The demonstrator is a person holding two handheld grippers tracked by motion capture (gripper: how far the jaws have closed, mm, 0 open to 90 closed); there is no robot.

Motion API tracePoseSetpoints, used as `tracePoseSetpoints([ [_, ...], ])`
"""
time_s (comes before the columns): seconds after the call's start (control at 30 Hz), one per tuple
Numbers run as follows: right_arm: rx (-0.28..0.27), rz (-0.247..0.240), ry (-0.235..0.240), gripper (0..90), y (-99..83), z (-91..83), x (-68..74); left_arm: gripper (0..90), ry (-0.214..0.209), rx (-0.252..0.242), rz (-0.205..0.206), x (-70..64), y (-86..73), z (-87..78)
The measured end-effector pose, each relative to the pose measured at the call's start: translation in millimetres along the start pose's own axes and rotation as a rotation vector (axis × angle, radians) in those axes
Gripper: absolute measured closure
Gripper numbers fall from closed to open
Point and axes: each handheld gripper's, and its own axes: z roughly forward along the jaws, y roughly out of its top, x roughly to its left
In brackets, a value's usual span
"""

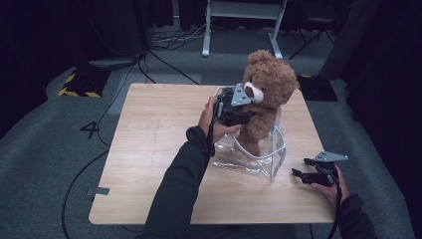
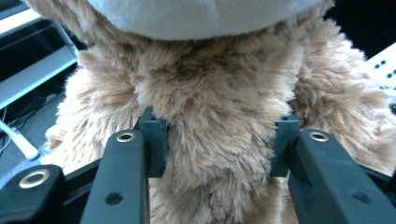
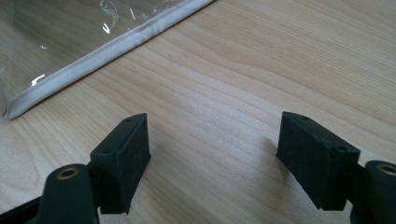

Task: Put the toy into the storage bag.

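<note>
- Black jaws of the left gripper (image 2: 217, 144) pinch the bear (image 1: 263, 94) at its chest, fur bulging between them.
- Bear stands upright with its legs inside the clear bag (image 1: 259, 157), right of the table's (image 1: 154, 144) centre.
- Best, I'd judge, to keep the squeeze firm and the bear plumb over the bag's mouth.
- Left forearm reaches far across, hand level.
- Right gripper (image 1: 303, 167) hangs spread, low at the near right, just beside the bag's white hem (image 3: 107, 51).

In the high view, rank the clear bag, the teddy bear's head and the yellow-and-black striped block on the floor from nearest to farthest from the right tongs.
1. clear bag: just left of the right tongs, on the table.
2. teddy bear's head: up and left, above the bag, beside the left tongs.
3. yellow-and-black striped block: far left, on the floor beyond the table's far corner.
</note>
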Motion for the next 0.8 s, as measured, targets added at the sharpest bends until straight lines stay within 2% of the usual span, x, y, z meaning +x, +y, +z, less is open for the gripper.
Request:
tracePoseSetpoints([
  [0.1,0.0,0.0,0.0,25.2,0.0,-0.1,0.0,52.3,-0.009,0.044,0.012,-0.5,-0.5,2.8],
  [0.17,0.0,0.0,0.0,25.2,0.0,0.0,0.0,52.0,-0.014,0.052,0.014,-0.2,-0.9,3.2],
  [0.2,0.0,0.001,0.0,25.2,0.0,0.0,0.0,51.3,-0.024,0.09,0.028,1.2,-1.2,4.7],
  [0.3,0.0,0.001,0.0,25.2,0.0,0.0,0.0,50.3,-0.018,0.117,0.03,1.0,-1.7,6.0],
  [0.5,0.0,0.001,-0.001,25.2,-0.1,-0.1,0.2,50.7,-0.038,0.15,0.029,1.6,-3.6,8.3],
  [0.57,-0.001,0.002,-0.002,25.2,-0.1,-0.1,0.3,64.1,-0.039,0.141,0.029,1.9,-3.8,6.7],
  [0.6,-0.001,0.002,-0.002,25.3,-0.2,-0.1,0.3,74.2,-0.043,0.112,0.018,3.3,-4.0,4.2],
  [0.63,-0.001,0.002,-0.002,25.2,-0.2,-0.1,0.3,73.4,-0.043,0.107,-0.016,7.0,-4.2,1.6],
  [0.67,-0.001,0.002,-0.002,25.3,-0.1,-0.1,0.3,72.4,-0.043,0.107,-0.016,7.0,-4.2,1.6],
  [0.7,-0.001,0.002,-0.002,25.3,-0.1,-0.1,0.3,72.4,-0.055,0.135,-0.019,8.3,-6.0,3.4],
  [0.73,-0.001,0.002,-0.002,25.3,-0.2,-0.1,0.3,70.8,-0.036,0.18,0.001,8.6,-9.3,5.9],
  [0.8,-0.001,0.002,-0.002,25.3,-0.2,0.0,0.3,70.4,-0.027,0.193,0.0,8.7,-12.5,7.5],
])
